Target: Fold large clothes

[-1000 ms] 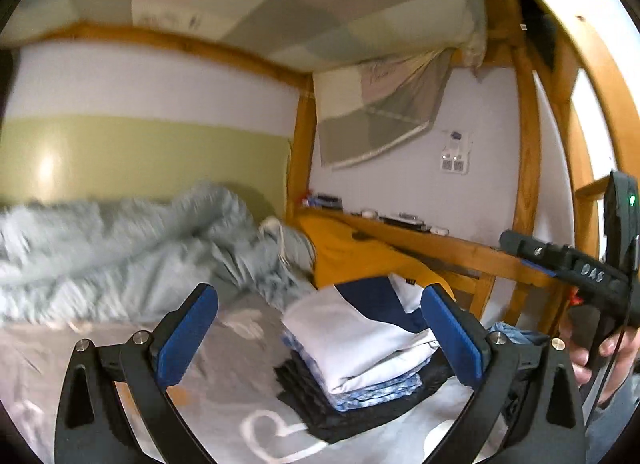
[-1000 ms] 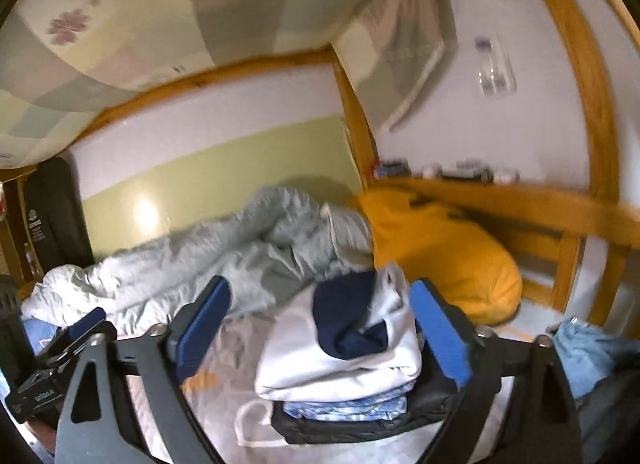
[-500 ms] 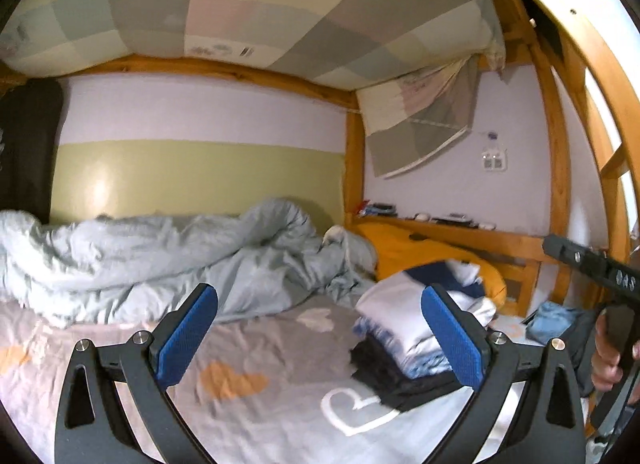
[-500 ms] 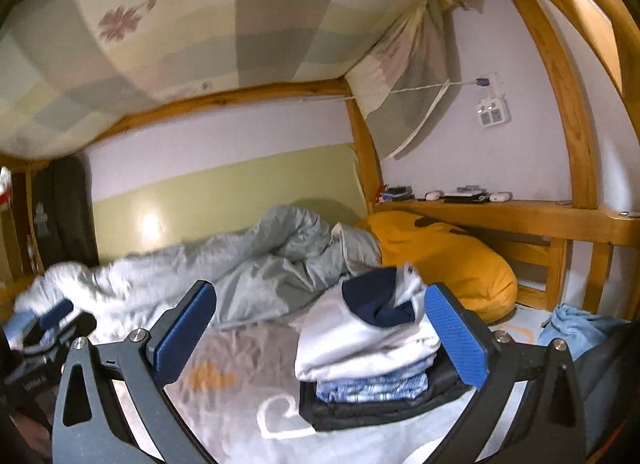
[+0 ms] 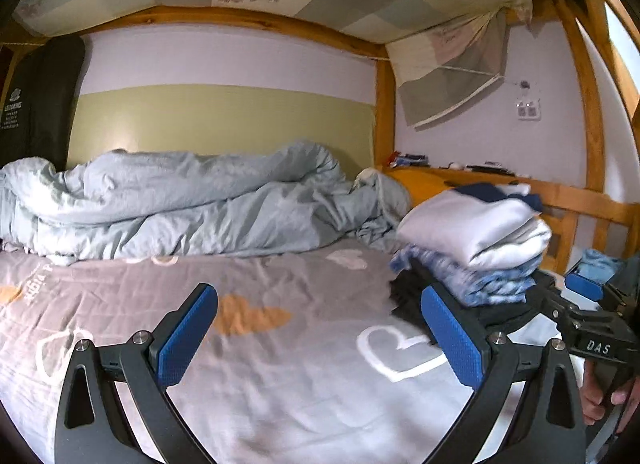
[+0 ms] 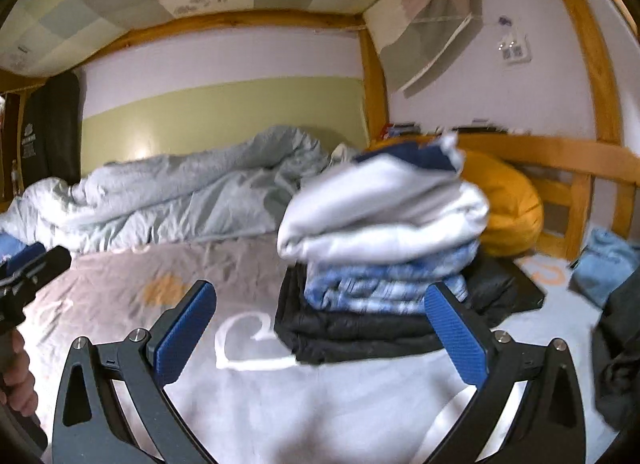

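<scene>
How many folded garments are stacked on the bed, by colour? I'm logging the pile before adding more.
White folded garment with navy patch: 1
Blue-and-white patterned folded garment: 1
Black folded garment: 1
Total: 3, as far as the blurred layers show
</scene>
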Motion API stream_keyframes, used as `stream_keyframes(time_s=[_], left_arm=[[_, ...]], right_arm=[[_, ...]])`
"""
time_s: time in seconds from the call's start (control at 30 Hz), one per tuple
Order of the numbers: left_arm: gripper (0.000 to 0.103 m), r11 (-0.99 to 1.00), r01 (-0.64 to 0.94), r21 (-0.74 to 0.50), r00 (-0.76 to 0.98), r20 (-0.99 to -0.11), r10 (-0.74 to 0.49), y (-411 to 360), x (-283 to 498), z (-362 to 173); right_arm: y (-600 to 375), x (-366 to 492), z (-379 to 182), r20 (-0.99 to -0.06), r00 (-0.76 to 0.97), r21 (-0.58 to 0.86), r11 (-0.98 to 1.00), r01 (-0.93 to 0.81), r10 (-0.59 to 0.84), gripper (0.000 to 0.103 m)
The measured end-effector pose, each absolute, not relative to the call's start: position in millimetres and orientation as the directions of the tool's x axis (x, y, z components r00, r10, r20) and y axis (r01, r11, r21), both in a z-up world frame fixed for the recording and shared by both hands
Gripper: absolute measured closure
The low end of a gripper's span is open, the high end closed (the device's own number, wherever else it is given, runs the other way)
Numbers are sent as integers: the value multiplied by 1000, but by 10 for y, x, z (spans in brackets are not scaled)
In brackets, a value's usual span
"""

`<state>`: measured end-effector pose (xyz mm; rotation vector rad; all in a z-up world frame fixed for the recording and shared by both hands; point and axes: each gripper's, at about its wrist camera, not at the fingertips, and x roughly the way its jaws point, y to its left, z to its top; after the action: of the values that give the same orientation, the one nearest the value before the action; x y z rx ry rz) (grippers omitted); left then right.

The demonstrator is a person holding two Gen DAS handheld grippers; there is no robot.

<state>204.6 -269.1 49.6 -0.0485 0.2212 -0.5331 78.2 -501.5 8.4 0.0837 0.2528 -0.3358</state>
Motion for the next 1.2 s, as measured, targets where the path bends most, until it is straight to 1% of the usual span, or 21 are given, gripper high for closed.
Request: stream_keyframes(time_s=[0.1,0.17,0.23,0.27,0.37,0.5,0.63,0.87,1.2], left_arm=[[0,867,487,-106,840,-213,-499,-2693,2149,288],[0,872,481,-92,844,-222,-489,-2725,2183,137],[0,859,503,-92,822,-255,-509,-2771,2222,11],[0,859,504,-87,821,-260,-508,-2782,2215,-2],[0,876,476,-74,845,-236,-479,-2771,2155,-6],[0,880,471,-57,853,-226,-471,-2794,2113,5],[0,881,472,-43,857,-213,-470,-2810,2072,30],[0,883,460,-89,851,-237,-468,-2739,2161,13],[0,884,464,-47,860,-215,-463,-2760,2084,20]], right_arm=[[-4988,841,-94,-245,905,-2,933,359,-349,0],[-5003,895,-192,-266,896,-11,930,367,-356,0],[-5031,943,-242,-295,887,-8,929,370,-356,0],[-5051,949,-249,-300,885,0,928,373,-356,0],[-5109,955,-261,-313,885,27,928,371,-345,0],[-5101,1006,-273,-338,876,14,929,369,-343,0],[-5069,969,-265,-316,879,-2,926,377,-358,0],[-5070,971,-263,-315,873,-18,922,386,-372,0],[-5035,951,-255,-299,876,-31,922,386,-377,0]])
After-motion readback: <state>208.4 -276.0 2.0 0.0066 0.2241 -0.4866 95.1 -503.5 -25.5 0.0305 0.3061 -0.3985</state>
